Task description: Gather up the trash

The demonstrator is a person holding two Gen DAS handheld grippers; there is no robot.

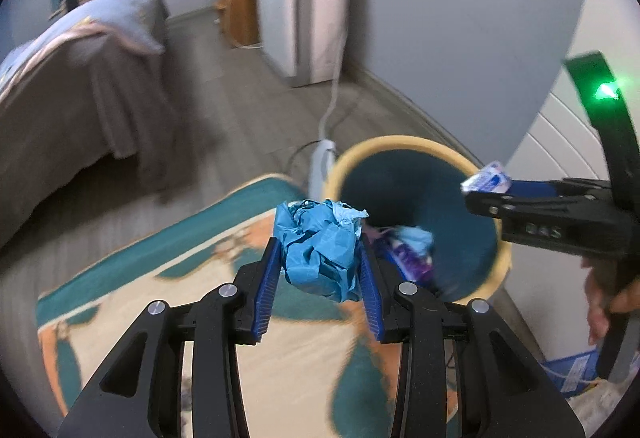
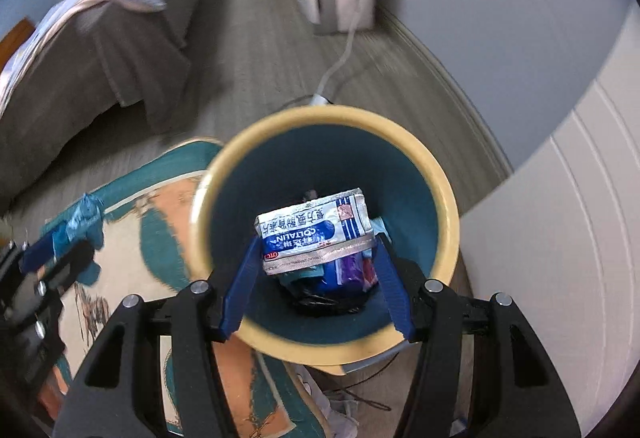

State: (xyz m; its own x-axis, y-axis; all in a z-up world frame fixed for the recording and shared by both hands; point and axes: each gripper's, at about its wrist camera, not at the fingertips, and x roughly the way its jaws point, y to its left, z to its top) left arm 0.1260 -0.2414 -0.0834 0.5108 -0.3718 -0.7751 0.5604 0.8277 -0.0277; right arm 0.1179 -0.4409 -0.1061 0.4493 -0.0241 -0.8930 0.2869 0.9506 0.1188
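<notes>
The silver-and-blue medicine sachet (image 2: 314, 230) is pinched between the blue pads of the right gripper (image 2: 316, 262), directly above the open mouth of the yellow-rimmed bin (image 2: 448, 206) — other wrappers lie inside. The crumpled blue paper (image 1: 320, 248) is clamped in the left gripper (image 1: 320, 266), over the patterned rug (image 1: 120, 302), just left of the bin.

A patterned teal, cream and orange rug (image 1: 240, 318) covers part of the grey plank floor (image 2: 256, 50). A bed (image 1: 80, 78) with a grey cover stands at left. A white appliance (image 1: 308, 10) stands against the far wall, its cable (image 2: 344, 54) trailing across the floor.
</notes>
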